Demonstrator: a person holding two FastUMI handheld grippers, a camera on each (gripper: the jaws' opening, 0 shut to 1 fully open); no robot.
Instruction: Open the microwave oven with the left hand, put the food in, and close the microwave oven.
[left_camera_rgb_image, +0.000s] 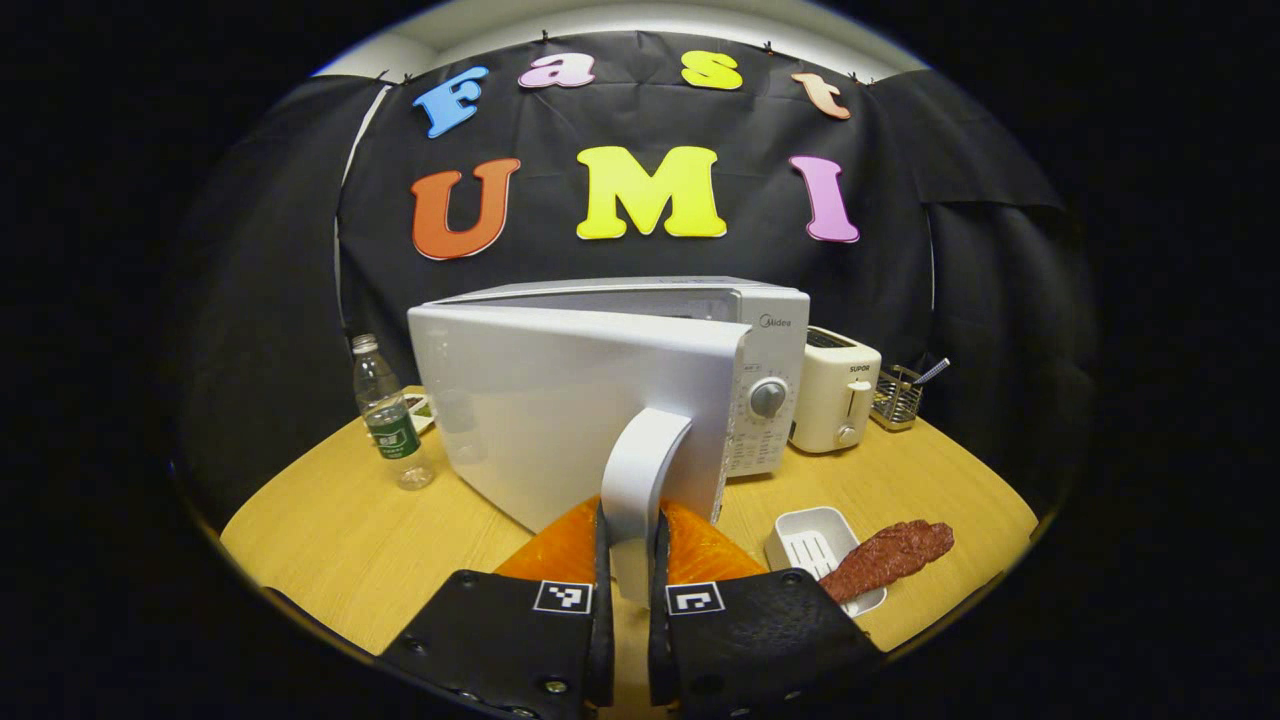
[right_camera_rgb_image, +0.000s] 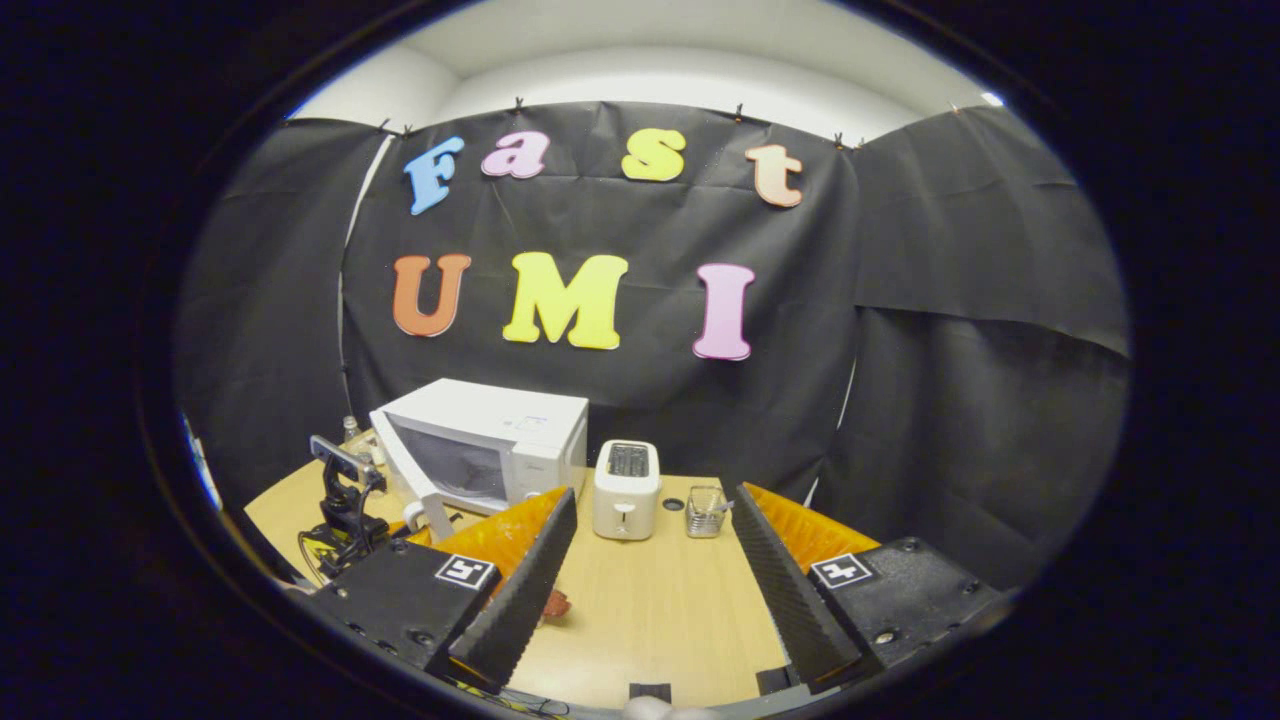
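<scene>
left gripper (left_camera_rgb_image: 630, 575): pinched on the microwave door handle (left_camera_rgb_image: 640, 470), one finger each side, so a pull swings the door out.
microwave (left_camera_rgb_image: 770, 330): stood at the back of the wooden surface (left_camera_rgb_image: 340, 540); landmark for everything below.
microwave door (left_camera_rgb_image: 560, 400): partly swung out from the microwave body, hinged on its far-left side; in the right gripper view the door (right_camera_rgb_image: 420, 480) stood ajar too, cavity not yet wide open.
food (left_camera_rgb_image: 890, 555): dark red meat strip, in front of the microwave and off its control-panel side, lying half over a white tray (left_camera_rgb_image: 815, 535); parked there likely for an easy pick by the other hand.
right gripper (right_camera_rgb_image: 650, 590): fingers spread wide, holding nothing, hanging back in front of the microwave; probably waiting on the door.
toaster (left_camera_rgb_image: 835, 400): just beside the microwave on its control-panel side.
wire basket (left_camera_rgb_image: 897, 400): past the toaster, farther from the microwave.
water bottle (left_camera_rgb_image: 390, 415): beside the microwave's hinge side, close to the door's swing.
step (judged): opening under way; food not yet in.
</scene>
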